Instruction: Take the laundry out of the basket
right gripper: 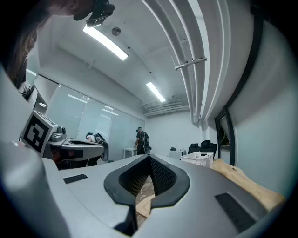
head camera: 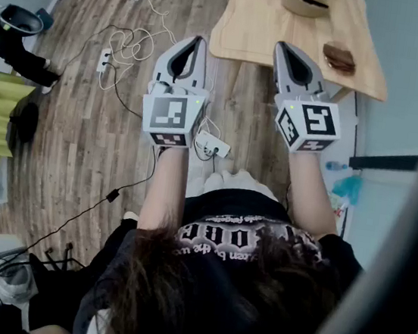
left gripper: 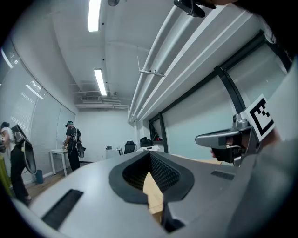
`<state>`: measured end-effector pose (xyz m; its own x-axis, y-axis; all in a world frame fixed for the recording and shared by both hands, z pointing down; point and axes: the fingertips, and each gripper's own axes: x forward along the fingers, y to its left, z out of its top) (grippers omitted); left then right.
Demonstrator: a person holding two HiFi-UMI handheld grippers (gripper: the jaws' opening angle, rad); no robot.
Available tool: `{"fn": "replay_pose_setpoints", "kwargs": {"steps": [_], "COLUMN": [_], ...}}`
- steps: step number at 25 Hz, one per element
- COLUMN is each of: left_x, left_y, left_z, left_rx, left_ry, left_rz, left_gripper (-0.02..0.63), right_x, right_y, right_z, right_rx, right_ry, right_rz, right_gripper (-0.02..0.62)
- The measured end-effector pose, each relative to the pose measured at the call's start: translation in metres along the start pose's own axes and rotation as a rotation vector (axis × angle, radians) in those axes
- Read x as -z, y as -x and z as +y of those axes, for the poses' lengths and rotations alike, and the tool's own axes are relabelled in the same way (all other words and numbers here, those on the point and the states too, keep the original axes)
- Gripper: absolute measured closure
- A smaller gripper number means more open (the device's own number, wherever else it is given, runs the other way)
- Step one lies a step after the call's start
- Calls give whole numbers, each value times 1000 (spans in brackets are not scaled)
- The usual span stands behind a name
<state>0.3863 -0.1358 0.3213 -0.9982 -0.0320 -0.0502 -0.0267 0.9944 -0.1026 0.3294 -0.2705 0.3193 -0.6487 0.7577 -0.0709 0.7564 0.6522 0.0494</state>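
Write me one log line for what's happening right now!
left gripper: shut, empty | right gripper: shut, empty | both level, near wooden table

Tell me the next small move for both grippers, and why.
Probably carry them forward over the wooden table toward the white basket. The left gripper and right gripper are both shut, empty and level at the table's near edge, with the basket far off.

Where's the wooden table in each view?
Head view: wooden table at top centre-right.
Left gripper view: table shows tan through the jaw opening, bottom centre.
Right gripper view: table is the tan edge, lower right.
Shared landmark: right gripper, in all three views.
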Motion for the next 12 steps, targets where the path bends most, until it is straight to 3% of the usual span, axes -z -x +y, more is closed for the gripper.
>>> {"fn": "replay_pose_setpoints", "kwargs": {"steps": [12], "left_x": [7], "left_y": [-17], "left_z": [10], "left_rx": [17], "left_ry": [-39], "left_rz": [10], "left_gripper": [607], "right_x": [9], "right_y": [-27], "right_z": [-1], "right_rx": [-33], "right_ry": [-18], "right_rz": [-3], "right_gripper": [565]}}
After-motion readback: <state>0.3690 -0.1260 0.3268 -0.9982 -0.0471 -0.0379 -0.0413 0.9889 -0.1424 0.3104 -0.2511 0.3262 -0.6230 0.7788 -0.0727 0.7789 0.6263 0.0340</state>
